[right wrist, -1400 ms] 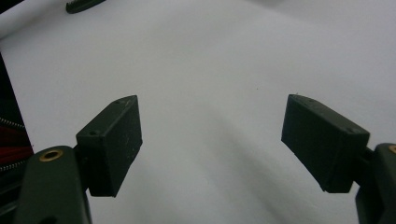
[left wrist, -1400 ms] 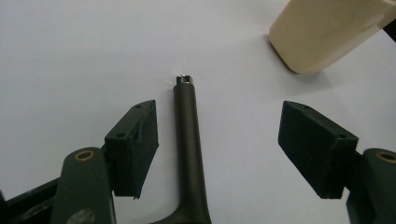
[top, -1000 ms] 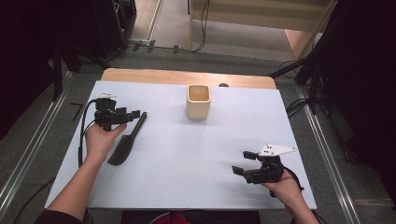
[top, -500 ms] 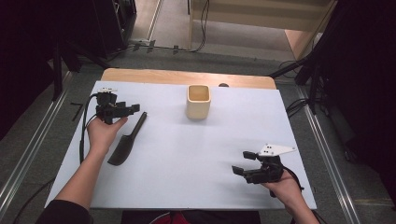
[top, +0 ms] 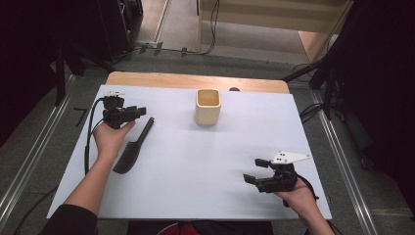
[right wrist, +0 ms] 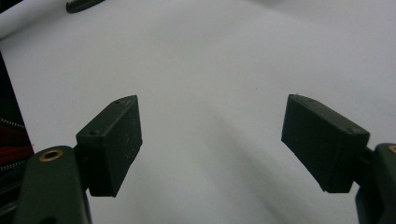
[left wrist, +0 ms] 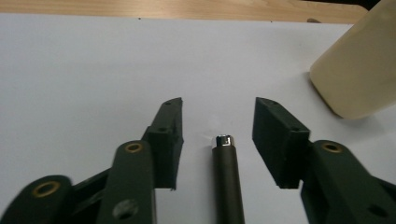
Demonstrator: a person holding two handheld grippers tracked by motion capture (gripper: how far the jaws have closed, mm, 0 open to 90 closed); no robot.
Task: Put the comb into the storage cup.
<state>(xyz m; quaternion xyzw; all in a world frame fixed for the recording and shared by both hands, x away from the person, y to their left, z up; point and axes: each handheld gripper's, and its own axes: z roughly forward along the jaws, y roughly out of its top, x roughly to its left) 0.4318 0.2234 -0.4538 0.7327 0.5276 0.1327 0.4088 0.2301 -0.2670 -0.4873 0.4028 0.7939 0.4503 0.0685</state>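
Left tongs (top: 139,111) released, jaws spread on either side of the handle tip of the black spatula (top: 133,149) — not touching it. Spatula lies flat on the desk (top: 205,166) at about 9 o'clock, blade toward the person. Cream cup (top: 207,106) upright at 12 o'clock. Right tongs (top: 253,171) released — wide apart, empty, resting at 5 o'clock.
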